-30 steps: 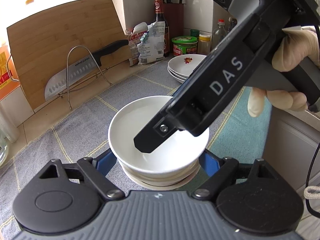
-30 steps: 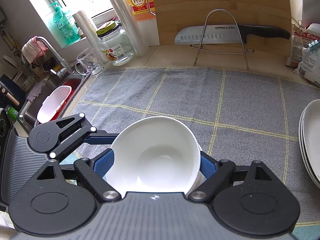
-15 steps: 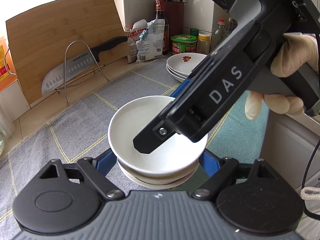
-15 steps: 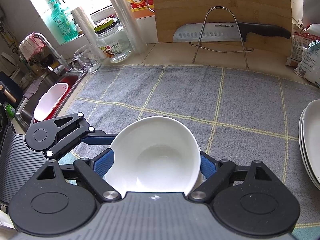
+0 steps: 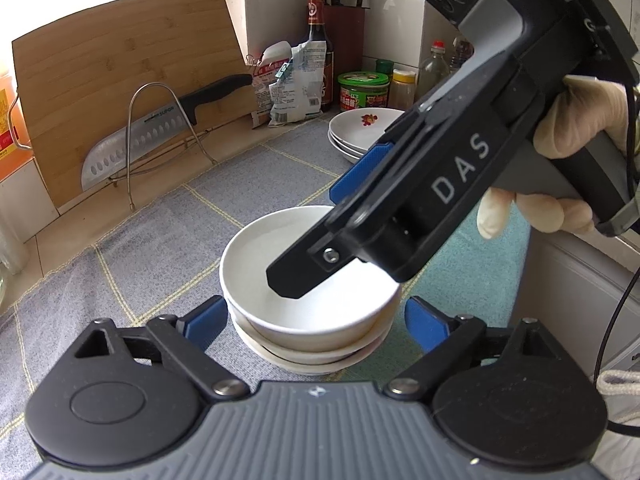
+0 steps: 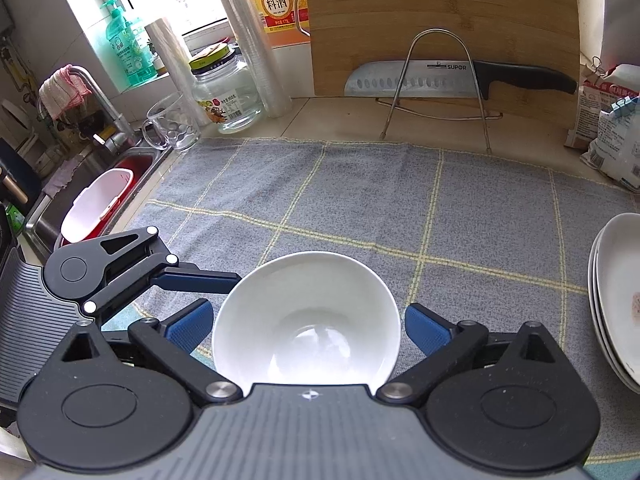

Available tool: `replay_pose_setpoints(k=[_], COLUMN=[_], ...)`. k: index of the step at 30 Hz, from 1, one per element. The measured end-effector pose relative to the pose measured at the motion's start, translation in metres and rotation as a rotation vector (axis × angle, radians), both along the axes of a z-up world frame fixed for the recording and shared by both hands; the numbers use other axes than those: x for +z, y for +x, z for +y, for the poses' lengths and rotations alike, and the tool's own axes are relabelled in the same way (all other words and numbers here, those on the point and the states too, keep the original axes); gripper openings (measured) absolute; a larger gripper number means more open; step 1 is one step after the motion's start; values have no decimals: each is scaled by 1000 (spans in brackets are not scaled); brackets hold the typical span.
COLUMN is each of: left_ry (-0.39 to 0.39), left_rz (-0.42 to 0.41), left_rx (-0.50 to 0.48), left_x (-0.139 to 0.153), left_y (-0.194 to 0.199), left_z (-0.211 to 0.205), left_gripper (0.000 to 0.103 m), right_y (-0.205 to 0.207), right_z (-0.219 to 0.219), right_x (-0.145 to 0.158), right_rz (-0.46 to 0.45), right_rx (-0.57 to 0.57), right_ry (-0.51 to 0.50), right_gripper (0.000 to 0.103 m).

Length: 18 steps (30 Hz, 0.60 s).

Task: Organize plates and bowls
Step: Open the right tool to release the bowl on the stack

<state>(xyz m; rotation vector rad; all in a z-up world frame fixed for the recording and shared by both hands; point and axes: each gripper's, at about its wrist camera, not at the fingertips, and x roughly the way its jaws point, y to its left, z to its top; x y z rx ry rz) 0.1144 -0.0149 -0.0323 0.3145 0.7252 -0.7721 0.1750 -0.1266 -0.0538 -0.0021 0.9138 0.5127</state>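
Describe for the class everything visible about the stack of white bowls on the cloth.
The stack of white bowls looks like glossy, plain ceramic: about three nested upright, the top bowl empty. It stands on the grey checked cloth. The left tool and right tool both straddle it, blue pads apart from its sides.

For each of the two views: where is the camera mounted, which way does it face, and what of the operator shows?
Left wrist: on the left gripper, facing the stacked bowls, the plates and the knife; the right gripper and gloved hand show.
Right wrist: on the right gripper, looking down into the top bowl; the left gripper shows.
Shared: bowls, plates, knife, cloth.
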Motion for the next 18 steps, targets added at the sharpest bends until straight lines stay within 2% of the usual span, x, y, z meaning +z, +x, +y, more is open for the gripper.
replay_pose_setpoints(k=[11, 18], left_ry=[-2, 3], left_rz=[9, 16], left_rx=[-16, -11], left_x=[5, -1], left_y=[-14, -18], left_z=[11, 17], left_gripper=[95, 95], right_y=[-20, -30], right_z=[12, 12], right_x=[-11, -25], right_rz=[-65, -74], right_rx=[-8, -60], right_ry=[-87, -71], right_gripper=[103, 103])
